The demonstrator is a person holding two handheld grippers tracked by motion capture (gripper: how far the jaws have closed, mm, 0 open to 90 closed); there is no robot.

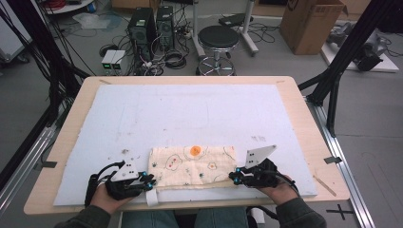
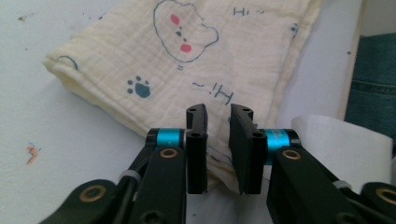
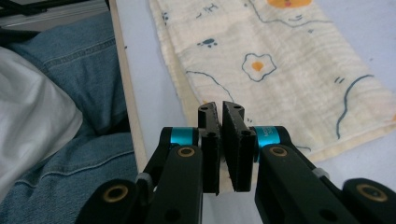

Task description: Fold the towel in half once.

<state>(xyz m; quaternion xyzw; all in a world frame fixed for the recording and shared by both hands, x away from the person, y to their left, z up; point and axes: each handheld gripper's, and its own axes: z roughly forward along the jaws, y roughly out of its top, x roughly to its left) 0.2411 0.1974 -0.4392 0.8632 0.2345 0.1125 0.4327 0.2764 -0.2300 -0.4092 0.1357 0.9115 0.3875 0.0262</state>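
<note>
A folded cream cloth printed with animals and fried eggs lies near the front edge of the white board. My left gripper is at its near left corner. In the left gripper view the cloth runs under the left gripper, and a gap shows between the jaws, with the cloth's edge lying in it. My right gripper is at the cloth's near right corner. In the right gripper view the right gripper has its jaws nearly together over the corner of the cloth.
The white foam board covers most of the wooden table. A white strip hangs over the front edge by the left gripper. The person's jeans sit just below that edge. A stool and a cardboard box stand beyond the table.
</note>
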